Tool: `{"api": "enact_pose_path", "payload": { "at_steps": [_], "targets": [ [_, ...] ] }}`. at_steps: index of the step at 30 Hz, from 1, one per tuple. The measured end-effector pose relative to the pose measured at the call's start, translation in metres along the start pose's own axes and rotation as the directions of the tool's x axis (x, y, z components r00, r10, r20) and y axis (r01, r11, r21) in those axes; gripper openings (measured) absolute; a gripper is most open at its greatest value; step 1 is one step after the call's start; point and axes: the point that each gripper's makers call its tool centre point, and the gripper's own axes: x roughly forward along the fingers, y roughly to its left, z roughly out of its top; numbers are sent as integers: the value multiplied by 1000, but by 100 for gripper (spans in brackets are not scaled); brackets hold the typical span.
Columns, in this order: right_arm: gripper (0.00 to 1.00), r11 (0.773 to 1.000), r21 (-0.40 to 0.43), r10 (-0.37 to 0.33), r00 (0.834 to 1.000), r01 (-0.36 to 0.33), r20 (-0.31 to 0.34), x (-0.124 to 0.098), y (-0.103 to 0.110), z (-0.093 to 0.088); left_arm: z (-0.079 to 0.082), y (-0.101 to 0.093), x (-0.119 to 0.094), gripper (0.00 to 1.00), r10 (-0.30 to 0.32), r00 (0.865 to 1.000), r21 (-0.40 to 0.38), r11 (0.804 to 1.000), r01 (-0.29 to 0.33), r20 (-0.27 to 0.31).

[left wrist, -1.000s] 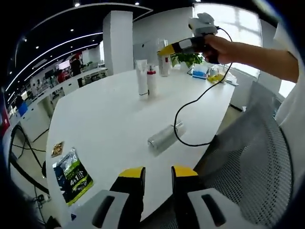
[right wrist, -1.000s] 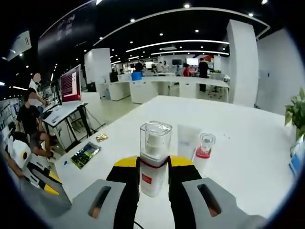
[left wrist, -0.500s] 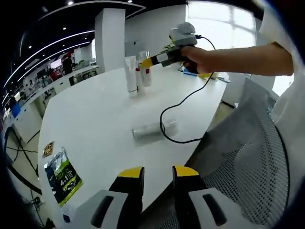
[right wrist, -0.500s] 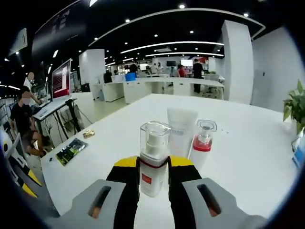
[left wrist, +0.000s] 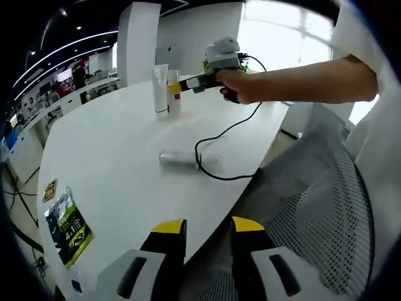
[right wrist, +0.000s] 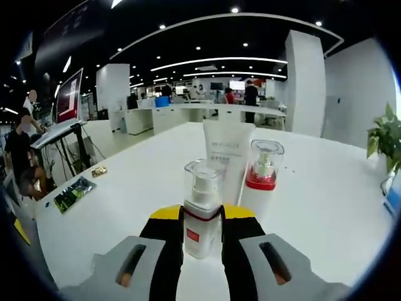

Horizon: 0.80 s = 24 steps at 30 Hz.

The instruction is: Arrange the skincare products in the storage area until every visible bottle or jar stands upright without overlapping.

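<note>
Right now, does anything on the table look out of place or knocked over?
Yes. One clear bottle lies on its side mid-table, with a black cable looping against it, apart from the white tube standing upright farther back.

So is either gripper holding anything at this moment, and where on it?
The right gripper holds a clear-capped pump bottle, upright, clamped between its jaws around the lower body. The left gripper holds nothing.

White table [left wrist: 113, 150]: 1 bottle [left wrist: 178, 159] lies on its side near the edge, a black cable [left wrist: 216, 135] looped beside it. White tube [left wrist: 161, 88] and red-collared bottle [right wrist: 261, 179] stand upright farther in. Green packet [left wrist: 66, 227] lies flat at one end.
</note>
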Motion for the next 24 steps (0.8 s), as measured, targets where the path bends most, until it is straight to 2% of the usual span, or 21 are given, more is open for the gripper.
{"api": "enact_pose_path", "payload": {
  "at_steps": [6,14,24],
  "targets": [
    [19,1000,-5,-29,999,30,43,9,-2,-8,-5,-5,3,26,-27,999,0,1000,27,-33],
    [19,999,-6,-44,998,44,40,19,-5,-26,-8,-6,5,25,-35,998,7,999,36,-49],
    [19,995,-86,-43,997,48,61,28,-8,-26,-11,-6,7,25,-42,997,2,999,42,-64]
  ]
}}
